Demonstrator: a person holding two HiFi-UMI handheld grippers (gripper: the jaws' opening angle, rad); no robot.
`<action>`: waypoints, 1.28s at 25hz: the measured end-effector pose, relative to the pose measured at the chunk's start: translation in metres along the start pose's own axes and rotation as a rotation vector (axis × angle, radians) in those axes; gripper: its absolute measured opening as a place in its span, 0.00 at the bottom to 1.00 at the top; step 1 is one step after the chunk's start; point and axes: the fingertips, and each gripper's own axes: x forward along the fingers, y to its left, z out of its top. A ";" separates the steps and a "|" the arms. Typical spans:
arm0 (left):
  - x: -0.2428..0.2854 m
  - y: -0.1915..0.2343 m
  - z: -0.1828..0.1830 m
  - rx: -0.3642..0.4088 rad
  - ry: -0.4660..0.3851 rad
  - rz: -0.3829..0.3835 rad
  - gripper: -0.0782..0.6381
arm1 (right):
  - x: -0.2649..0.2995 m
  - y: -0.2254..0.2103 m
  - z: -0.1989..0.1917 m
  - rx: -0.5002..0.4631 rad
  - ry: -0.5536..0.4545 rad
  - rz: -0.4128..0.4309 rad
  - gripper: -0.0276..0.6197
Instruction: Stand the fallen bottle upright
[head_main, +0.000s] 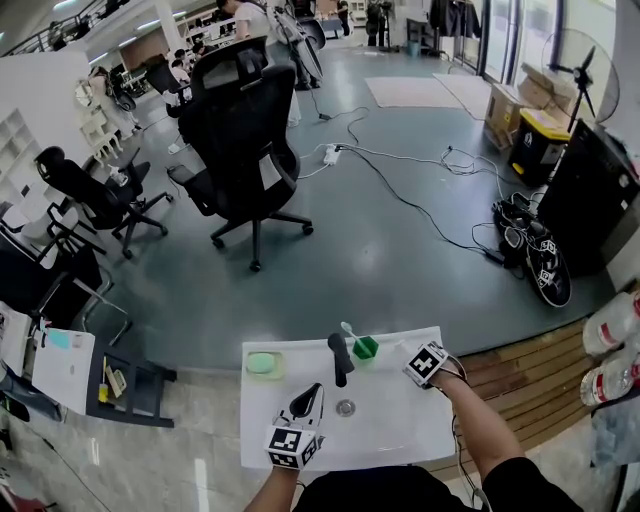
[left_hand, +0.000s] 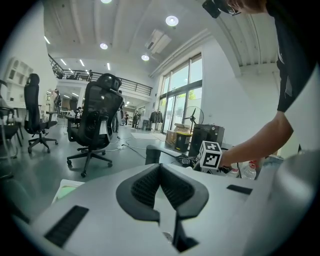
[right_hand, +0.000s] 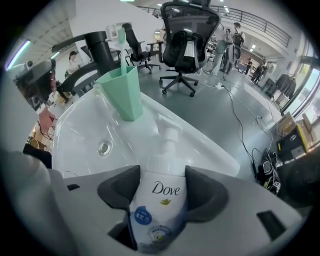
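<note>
A white Dove pump bottle (right_hand: 160, 200) lies on the sink's right ledge, label up, its pump head pointing toward the basin. My right gripper (right_hand: 161, 176) comes down over it, and both dark pads press against the bottle's sides. In the head view the right gripper (head_main: 415, 358) is at the sink's right edge and hides the bottle. My left gripper (head_main: 314, 392) rests over the front left of the sink, shut and empty; in its own view the left gripper (left_hand: 160, 167) has its pads meeting at the tips.
The white sink (head_main: 400, 425) has a drain (head_main: 345, 407) and a black faucet (head_main: 340, 358). A green cup (right_hand: 122, 92) with a toothbrush stands beside the faucet. A green soap (head_main: 262, 363) lies at the back left corner. Beyond are office chairs and floor cables.
</note>
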 end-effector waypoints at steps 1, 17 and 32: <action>0.000 0.001 0.000 0.000 -0.002 0.002 0.13 | 0.000 -0.004 -0.003 -0.003 0.018 -0.019 0.49; -0.014 0.003 -0.008 -0.010 0.003 0.028 0.13 | -0.024 -0.009 -0.005 -0.034 -0.119 -0.167 0.47; 0.000 -0.012 -0.008 0.002 0.010 -0.003 0.13 | -0.112 0.006 -0.002 0.071 -0.460 -0.265 0.45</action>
